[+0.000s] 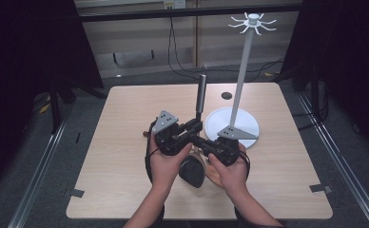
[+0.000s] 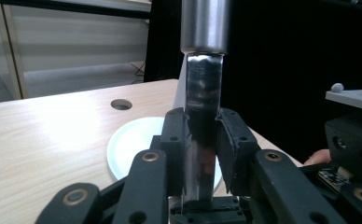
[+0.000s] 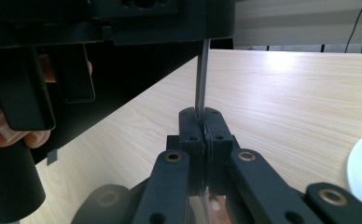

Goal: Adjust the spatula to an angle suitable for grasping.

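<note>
A metal utensil with a dark round handle (image 1: 201, 92) stands nearly upright over the table's middle. My left gripper (image 1: 193, 127) is shut on its flat shiny shank (image 2: 202, 107), just below the grey handle (image 2: 205, 23). My right gripper (image 1: 202, 142) sits close below and to the right. In the right gripper view my right gripper (image 3: 201, 119) is shut on the same utensil's thin metal strip (image 3: 201, 79), seen edge-on. The left gripper's black body (image 3: 53, 46) looms just above it. A hand holds each gripper.
A white rack stands right of the grippers, with a round base (image 1: 220, 124), a tall pole (image 1: 242, 71) and hooks on top (image 1: 252, 21). A dark rounded object (image 1: 192, 172) and a wooden piece (image 1: 213, 175) lie under the hands. A small hole (image 1: 226, 95) marks the tabletop.
</note>
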Available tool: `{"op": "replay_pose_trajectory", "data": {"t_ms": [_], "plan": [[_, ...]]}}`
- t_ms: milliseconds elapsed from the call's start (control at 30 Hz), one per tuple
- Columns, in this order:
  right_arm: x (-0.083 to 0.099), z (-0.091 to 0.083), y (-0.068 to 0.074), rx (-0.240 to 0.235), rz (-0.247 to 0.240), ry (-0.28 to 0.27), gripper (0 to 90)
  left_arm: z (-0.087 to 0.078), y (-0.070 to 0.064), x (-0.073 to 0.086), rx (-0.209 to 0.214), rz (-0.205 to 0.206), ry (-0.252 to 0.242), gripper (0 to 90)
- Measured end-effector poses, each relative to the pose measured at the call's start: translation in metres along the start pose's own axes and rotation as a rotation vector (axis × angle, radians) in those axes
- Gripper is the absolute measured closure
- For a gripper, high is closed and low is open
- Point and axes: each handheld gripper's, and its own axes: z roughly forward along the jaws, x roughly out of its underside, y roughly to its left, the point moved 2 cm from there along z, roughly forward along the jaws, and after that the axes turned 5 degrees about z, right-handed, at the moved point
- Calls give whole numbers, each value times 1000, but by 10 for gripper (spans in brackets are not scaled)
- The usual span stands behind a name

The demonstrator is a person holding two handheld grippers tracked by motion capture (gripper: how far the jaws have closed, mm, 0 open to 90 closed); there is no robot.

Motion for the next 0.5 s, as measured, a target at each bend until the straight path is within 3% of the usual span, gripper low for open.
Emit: {"op": "replay_pose_trajectory", "data": {"t_ms": [233,433,500], "plan": [[-6,-7,-8,-18,7,14,888,-9,6,-6,-8,18,-27,593],[-15,-19,-14,-52,-8,8,888,-13,19,7,-44,7,-11,477],[-22,-26,-19,-66,4,-2,888,-14,24,14,-58,23,4,391]]}}
